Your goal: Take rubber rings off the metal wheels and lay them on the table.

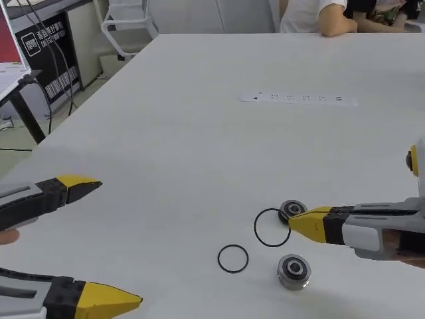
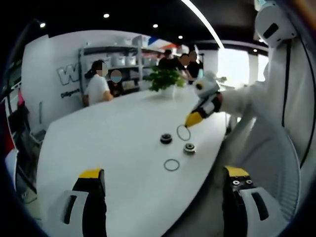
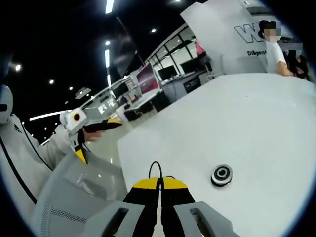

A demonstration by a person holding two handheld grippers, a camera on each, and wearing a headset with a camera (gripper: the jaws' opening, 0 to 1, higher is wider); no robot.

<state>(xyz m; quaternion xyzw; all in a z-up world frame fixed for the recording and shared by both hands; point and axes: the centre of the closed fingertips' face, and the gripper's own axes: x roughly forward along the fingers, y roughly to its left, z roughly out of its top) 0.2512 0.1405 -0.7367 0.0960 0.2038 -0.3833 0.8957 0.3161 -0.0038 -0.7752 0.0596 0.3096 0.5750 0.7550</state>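
Jaws of the right gripper (image 3: 159,181) clench a rubber ring (image 1: 255,227) beside a wheel (image 1: 293,209) near the tabletop's (image 1: 199,133) edge; left gripper (image 1: 120,243) stands released.

Your left gripper (image 2: 164,172) has its jaws spread wide at the bottom of the frame; beyond them, mid-frame on the white desk (image 2: 98,143), the flat ring (image 2: 172,165) lies alone; above it sit the left wheel (image 2: 166,139) and the right wheel (image 2: 189,147); your right gripper (image 2: 190,121) reaches in from the upper right, yellow tip meeting the raised ring (image 2: 183,133).
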